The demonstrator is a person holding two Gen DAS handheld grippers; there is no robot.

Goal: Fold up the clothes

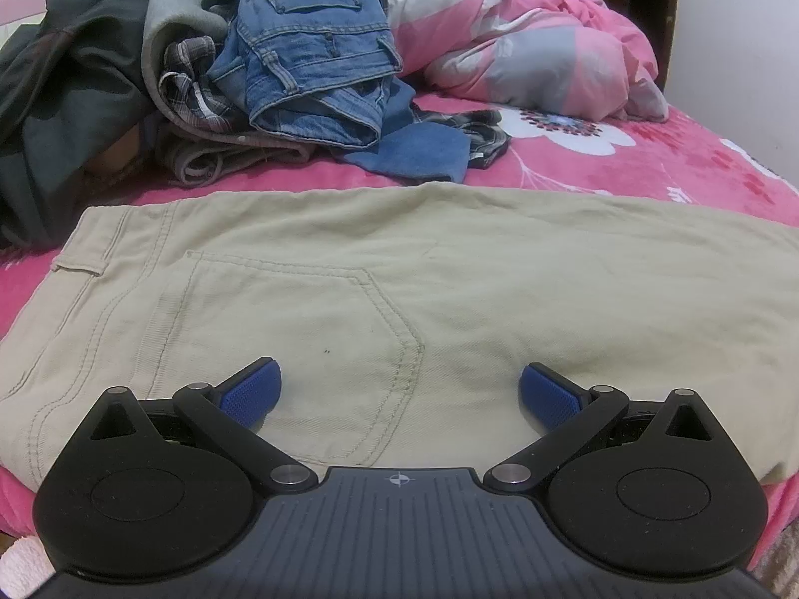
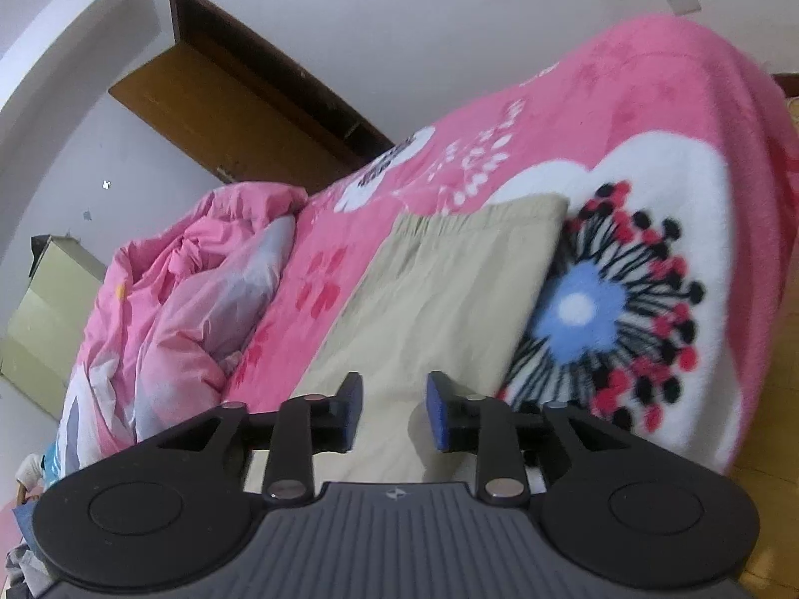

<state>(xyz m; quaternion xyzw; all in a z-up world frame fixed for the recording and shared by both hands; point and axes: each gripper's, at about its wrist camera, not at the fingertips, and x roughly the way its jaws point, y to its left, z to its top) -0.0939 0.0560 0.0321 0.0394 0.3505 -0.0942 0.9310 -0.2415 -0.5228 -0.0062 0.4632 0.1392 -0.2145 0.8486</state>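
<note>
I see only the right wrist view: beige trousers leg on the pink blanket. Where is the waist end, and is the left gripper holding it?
Observer: The left gripper is open over the back pocket of the beige trousers, gripping nothing.
Operator: Are other clothes waiting?
Observer: Yes, a pile lies beyond the trousers; folded blue jeans are on top.
Operator: Anything else in the pile?
Observer: A plaid garment and a dark jacket at the left.
</note>
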